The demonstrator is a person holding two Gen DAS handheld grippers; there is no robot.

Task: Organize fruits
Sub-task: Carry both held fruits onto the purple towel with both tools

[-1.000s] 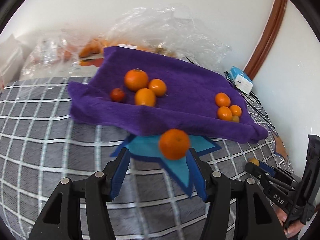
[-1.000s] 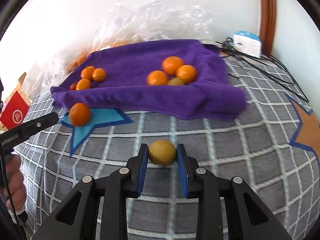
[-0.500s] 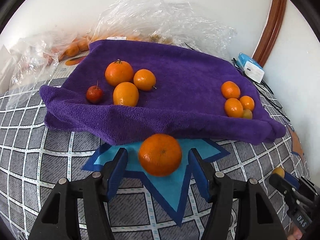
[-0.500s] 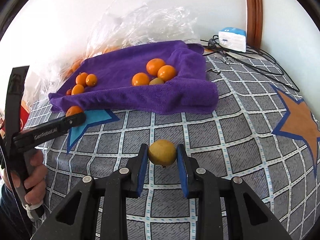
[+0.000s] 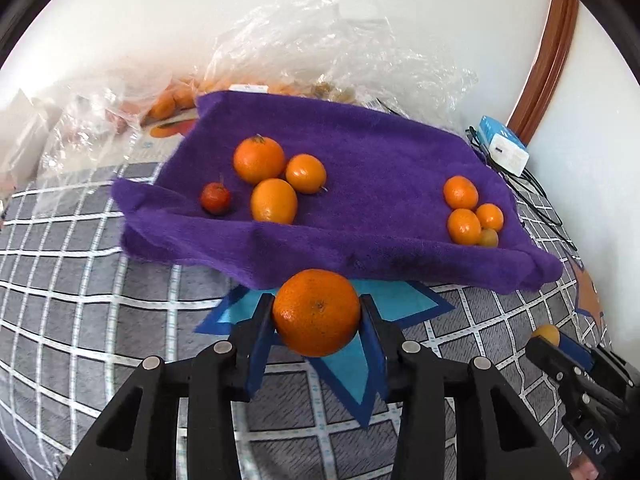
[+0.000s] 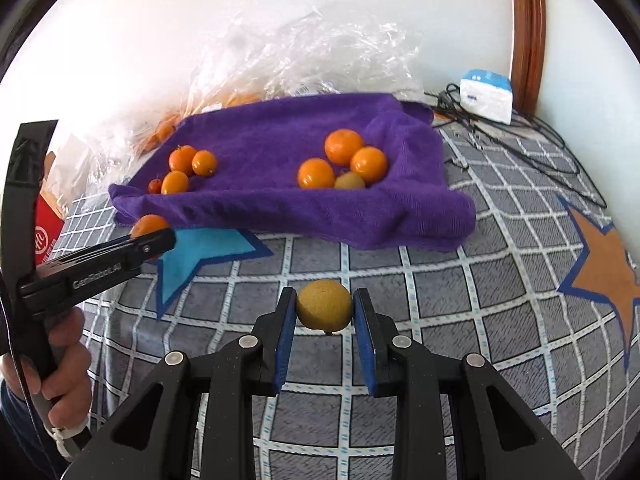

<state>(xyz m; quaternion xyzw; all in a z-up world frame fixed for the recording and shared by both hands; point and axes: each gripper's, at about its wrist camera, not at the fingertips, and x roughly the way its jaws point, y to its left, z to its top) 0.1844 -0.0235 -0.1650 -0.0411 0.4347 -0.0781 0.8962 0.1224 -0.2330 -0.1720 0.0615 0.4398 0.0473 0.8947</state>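
Checked bed cover (image 5: pixel 80 320), purple towel (image 5: pixel 360 200) toward its far edge bearing two fruit clusters. Left claw (image 5: pixel 318 314): jaws closing on orange (image 5: pixel 316 312) just off towel's near edge; risk, round fruit squirts free. Right claw (image 6: pixel 325 307): clamped on yellow-green fruit (image 6: pixel 325 306) above cover; risk, narrow pinch slips, fruit rolls.

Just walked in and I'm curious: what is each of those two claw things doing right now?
Left gripper: jaws closing on a round orange mandarin, pads touching its sides.
Right gripper: shut on a small round yellow-green fruit.
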